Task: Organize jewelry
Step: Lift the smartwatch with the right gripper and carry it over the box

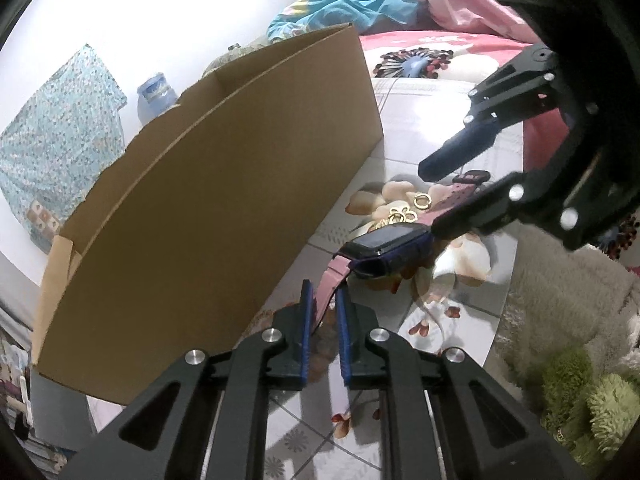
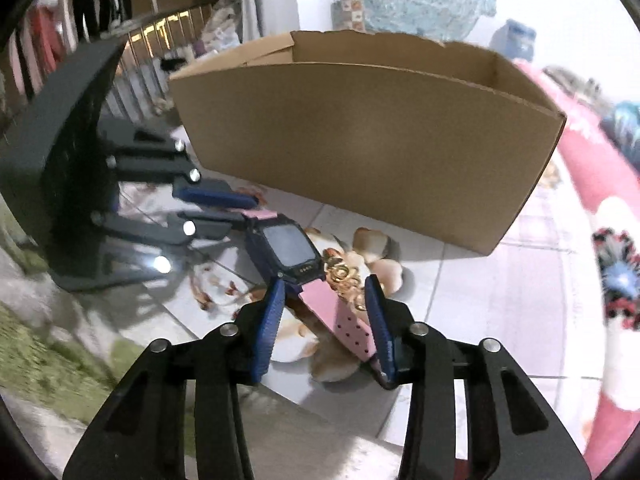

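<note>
A smartwatch (image 1: 384,245) (image 2: 289,251) with a dark blue case and a pink strap lies on a white, flower-printed surface. My left gripper (image 1: 323,302) (image 2: 248,211) is shut on one end of the pink strap (image 1: 330,285). My right gripper (image 2: 326,280) (image 1: 431,197) hangs over the other, perforated strap end (image 2: 352,330). Its jaws stand apart on either side of that strap, not pressing on it. Several small gold rings (image 1: 404,211) (image 2: 344,274) lie in a cluster right beside the watch. An open cardboard box (image 1: 220,200) (image 2: 360,140) stands just behind them.
A bed with a pink floral cover (image 1: 432,56) (image 2: 608,208) runs along the far side. A shaggy grey-green rug (image 1: 572,340) (image 2: 48,344) borders the near side. A water bottle (image 1: 154,94) stands behind the box. Clothes racks (image 2: 100,4) fill the back left of the right wrist view.
</note>
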Available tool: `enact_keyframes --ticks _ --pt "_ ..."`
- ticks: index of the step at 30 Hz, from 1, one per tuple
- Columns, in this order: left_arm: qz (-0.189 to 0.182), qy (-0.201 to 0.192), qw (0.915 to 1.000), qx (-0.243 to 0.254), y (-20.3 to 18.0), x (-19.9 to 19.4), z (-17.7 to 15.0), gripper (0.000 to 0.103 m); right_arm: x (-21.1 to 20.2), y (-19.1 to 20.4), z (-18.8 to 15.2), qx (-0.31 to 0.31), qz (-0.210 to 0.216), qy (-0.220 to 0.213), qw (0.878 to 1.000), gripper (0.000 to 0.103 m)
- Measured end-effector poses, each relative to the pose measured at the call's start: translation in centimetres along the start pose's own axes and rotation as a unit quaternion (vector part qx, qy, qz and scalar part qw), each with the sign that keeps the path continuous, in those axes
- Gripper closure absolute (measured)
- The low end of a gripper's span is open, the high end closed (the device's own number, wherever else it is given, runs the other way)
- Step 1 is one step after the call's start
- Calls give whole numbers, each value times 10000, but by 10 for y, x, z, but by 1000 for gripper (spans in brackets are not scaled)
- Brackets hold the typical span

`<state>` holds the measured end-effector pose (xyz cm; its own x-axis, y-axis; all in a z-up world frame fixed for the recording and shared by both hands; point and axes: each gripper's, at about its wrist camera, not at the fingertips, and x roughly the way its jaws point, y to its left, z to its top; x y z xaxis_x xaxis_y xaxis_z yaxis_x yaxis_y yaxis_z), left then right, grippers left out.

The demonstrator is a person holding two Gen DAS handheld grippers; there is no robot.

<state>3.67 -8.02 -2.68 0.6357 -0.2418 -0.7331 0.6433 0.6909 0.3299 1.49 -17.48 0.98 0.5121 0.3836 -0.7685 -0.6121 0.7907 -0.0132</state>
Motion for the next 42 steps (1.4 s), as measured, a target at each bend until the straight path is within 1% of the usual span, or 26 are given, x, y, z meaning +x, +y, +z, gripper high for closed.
enact_keyframes --ticks 2,4,7,9,12,16,17,19,21,24,28,30,33,38,42 --pt "0 -8 10000 14 -2 -1 2 93 1 9 -2 -310 -373 56 9988 77" --pt "15 -19 10000 25 -3 0 3 93 5 17 -3 -450 -576 82 9973 79" --pt "33 -61 10000 29 -5 -3 4 93 4 19 -6 -534 -801 67 9953 84" --pt "37 -98 9999 45 -5 -5 3 95 6 18 -6 -500 -904 77 9946 96" --pt "31 -166 9998 72 -8 -8 5 96 10 22 -8 -547 -1136 101 9920 98" --pt "-5 -255 9997 57 -9 -14 7 99 6 32 -12 -567 -1348 -5 9893 97" --pt "-15 -272 9996 64 -8 -15 8 99 4 33 -13 -576 -1402 -50 9884 96" --pt "3 -288 9995 128 -11 -17 9 99 3 36 -16 -617 -1484 -64 9870 91" --pt "6 -311 9994 159 -12 -19 9 99 5 41 -19 -705 -1628 -73 9841 82" --pt "32 -346 9992 198 -14 -22 10 99 12 55 -21 -907 -1804 -60 9794 78" --pt "77 -405 9988 255 -14 -28 8 100 20 68 -24 -1450 -2115 -13 9666 73" --pt "86 -426 9987 266 -16 -31 7 100 20 71 -22 -1622 -2095 -5 9643 68" --pt "98 -442 9986 278 -19 -33 4 100 15 79 -17 -1741 -1725 -95 9695 60" --pt "82 -438 9987 258 -20 -36 -3 100 12 90 -11 -1831 -1111 -181 9766 57" --pt "53 -456 9985 298 -20 -37 -6 100 15 90 -4 -1810 -994 -209 9782 58"
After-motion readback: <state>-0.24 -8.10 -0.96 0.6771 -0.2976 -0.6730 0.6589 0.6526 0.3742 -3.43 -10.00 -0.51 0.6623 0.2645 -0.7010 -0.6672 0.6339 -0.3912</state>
